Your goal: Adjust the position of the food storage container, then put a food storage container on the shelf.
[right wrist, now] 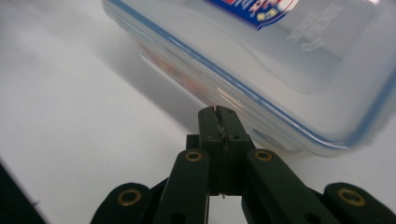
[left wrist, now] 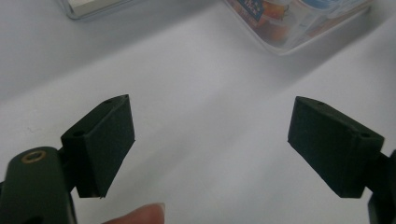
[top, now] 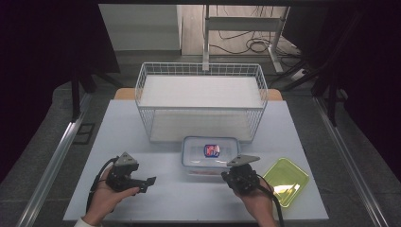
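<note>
Right gripper view: right hand-held gripper (right wrist: 219, 112) closed, tips near clear container (right wrist: 261, 60).

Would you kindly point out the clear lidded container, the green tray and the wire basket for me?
clear lidded container (top: 210, 152), high view, on its lid beside the label.
green tray (top: 285, 181), high view, on its flat inner floor.
wire basket (top: 200, 108), high view, on its front top rim.

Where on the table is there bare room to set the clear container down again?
The widest bare patch lies left of the clear container, between the wire basket and the left tool. A narrower strip runs along the table's near edge between the two hands. It is crowded on the right: the shut right tool, container and green tray sit close together.
</note>
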Motion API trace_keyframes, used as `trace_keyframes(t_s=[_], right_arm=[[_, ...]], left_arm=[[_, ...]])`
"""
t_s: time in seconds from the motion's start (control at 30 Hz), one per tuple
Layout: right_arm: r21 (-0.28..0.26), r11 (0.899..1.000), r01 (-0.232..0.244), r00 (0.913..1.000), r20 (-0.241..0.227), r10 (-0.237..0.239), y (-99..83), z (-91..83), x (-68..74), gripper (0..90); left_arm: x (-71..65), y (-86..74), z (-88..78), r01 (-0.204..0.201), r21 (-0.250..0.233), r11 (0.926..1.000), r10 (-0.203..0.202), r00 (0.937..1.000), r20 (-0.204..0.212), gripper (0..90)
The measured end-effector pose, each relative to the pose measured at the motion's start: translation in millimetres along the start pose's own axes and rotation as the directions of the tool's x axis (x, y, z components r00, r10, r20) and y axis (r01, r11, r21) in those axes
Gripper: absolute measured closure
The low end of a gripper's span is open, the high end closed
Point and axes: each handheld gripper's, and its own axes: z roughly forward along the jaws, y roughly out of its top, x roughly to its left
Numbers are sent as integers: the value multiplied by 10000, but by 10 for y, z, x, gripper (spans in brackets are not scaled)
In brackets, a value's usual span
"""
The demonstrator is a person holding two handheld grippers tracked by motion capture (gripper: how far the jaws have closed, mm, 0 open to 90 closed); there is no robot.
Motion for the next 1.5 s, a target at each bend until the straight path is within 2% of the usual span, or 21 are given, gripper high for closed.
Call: trace_keyframes(t_s=[0.1, 0.13, 0.27, 0.37, 0.4, 0.43, 0.47, 0.5, 0.53, 0.6, 0.63, 0.7, 0.8, 0.87, 0.93, 0.97, 1.03, 1.1, 1.17, 1.37, 1.5], right_arm=[[-118, 9999, -86, 10000, -29, 86, 0, -97, -49, 888], [-216, 9995, -219, 9997, -69, 218, -8, -185, -109, 884], [-437, 9979, -477, 9988, -82, 474, -28, -306, -221, 859], [-757, 9926, -953, 9952, -315, 931, -49, -415, -333, 829], [-811, 9914, -1030, 9945, -284, 1010, -54, -444, -365, 781], [-818, 9907, -1083, 9941, -109, 1078, -62, -489, -406, 680], [-860, 9900, -1116, 9937, -32, 1117, -69, -507, -420, 632], [-860, 9900, -1116, 9937, -32, 1117, -69, -507, -420, 632], [-873, 9876, -1306, 9914, -69, 1305, -78, -529, -456, 525], [-966, 9838, -1509, 9885, -20, 1514, -83, -534, -481, 410], [-966, 9838, -1509, 9885, -20, 1514, -83, -534, -481, 410], [-980, 9807, -1692, 9855, -92, 1692, -84, -530, -501, 341], [-1106, 9757, -1891, 9820, -243, 1875, -75, -525, -515, 267], [-1120, 9751, -1914, 9815, -312, 1891, -74, -522, -521, 244], [-1135, 9731, -2007, 9790, -607, 1948, -74, -510, -542, 218], [-1081, 9729, -2045, 9755, -1044, 1934, -70, -503, -561, 195], [-1018, 9734, -2053, 9745, -1128, 1938, -60, -498, -563, 185], [-810, 9780, -1925, 9764, -1151, 1826, -18, -525, -565, 183], [-820, 9770, -1969, 9754, -1169, 1867, -6, -540, -573, 183], [-1005, 9698, -2222, 9718, -1029, 2120, 35, -638, -659, 194], [-1412, 9586, -2473, 9667, -1034, 2342, 54, -663, -737, 194]], left_arm=[[-28, 10, -9, -26, -59, 10000, 26, 10000, 22, 149], [-57, 22, -22, -56, -130, 9999, 56, 10000, 46, 148], [-92, 39, -33, -108, -189, 9998, 109, 9999, 72, 146], [-112, 50, -26, -68, -226, 9997, 73, 9997, 253, 144], [-117, 52, -23, -35, -243, 9997, 41, 9996, 263, 144], [-126, 60, -21, -55, -273, 9996, 60, 9998, 183, 145], [-126, 60, -21, -55, -273, 9996, 60, 9998, 183, 145], [-129, 66, -22, -65, -300, 9995, 71, 9998, 181, 145], [-132, 74, -24, -26, -331, 9994, 33, 9998, 211, 145], [-136, 104, -37, 46, -424, 9991, -33, 9996, 297, 146], [-136, 104, -37, 46, -424, 9991, -33, 9996, 297, 149], [-137, 121, -47, 122, -473, 9988, -106, 9994, 321, 151], [-136, 160, -82, 144, -679, 9976, -139, 9999, 86, 162], [-138, 176, -90, 142, -739, 9972, -137, 9999, 78, 163], [-144, 201, -95, 81, -776, 9969, -75, 9999, 86, 167], [-152, 213, -94, 25, -784, 9969, -20, 10000, 64, 177], [-160, 237, -87, -34, -767, 9970, 38, 10000, 52, 179], [-144, 274, -86, 206, -833, 9963, -190, 9996, 202, 176], [-135, 289, -85, 274, -855, 9960, -254, 9994, 252, 171], [-122, 426, -73, 594, -962, 9936, -540, 9969, 572, 134], [-122, 513, -24, 789, -958, 9923, -709, 9939, 842, 122]])
